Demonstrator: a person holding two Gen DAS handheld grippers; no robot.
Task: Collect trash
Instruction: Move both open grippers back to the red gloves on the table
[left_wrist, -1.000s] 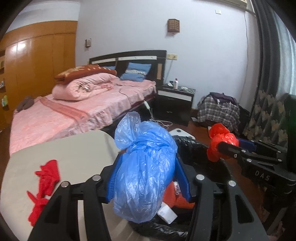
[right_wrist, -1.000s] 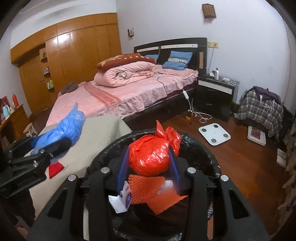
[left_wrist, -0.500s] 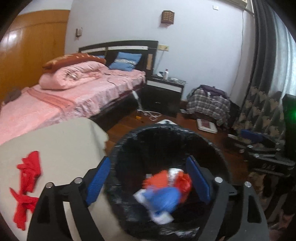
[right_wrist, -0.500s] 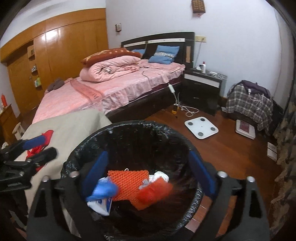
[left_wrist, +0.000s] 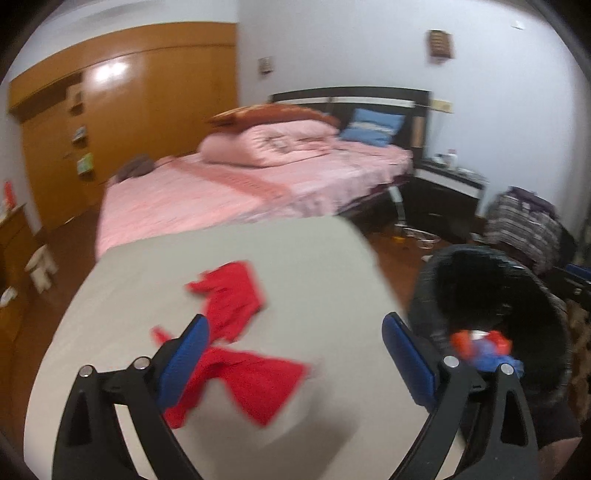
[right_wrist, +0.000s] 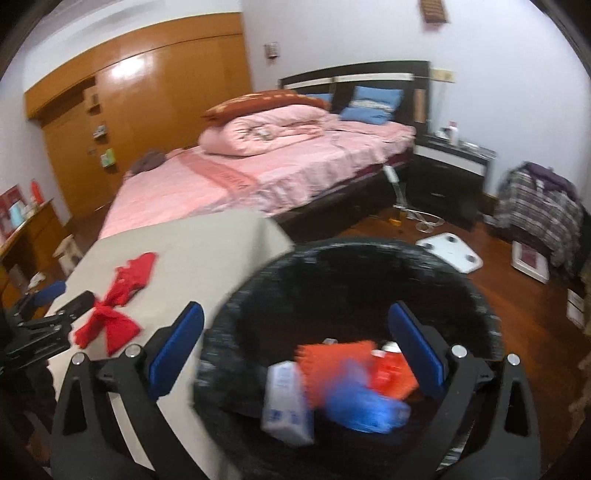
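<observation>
Dropped: blue bag (right_wrist: 365, 402) and red bag (right_wrist: 391, 373) into bin (right_wrist: 476, 291); both claws just opened, wide, empty. Left claw (left_wrist: 295, 362) swung over worktop (left_wrist: 325, 258). Next: grasp red scrap (left_wrist: 232, 295).

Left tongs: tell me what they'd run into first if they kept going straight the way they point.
Most likely the red scrap lying on the grey table. The left tongs stand open and empty, angled down over the tabletop, and the scrap sits between and just ahead of the fingers. Blur leaves the depth uncertain.
</observation>
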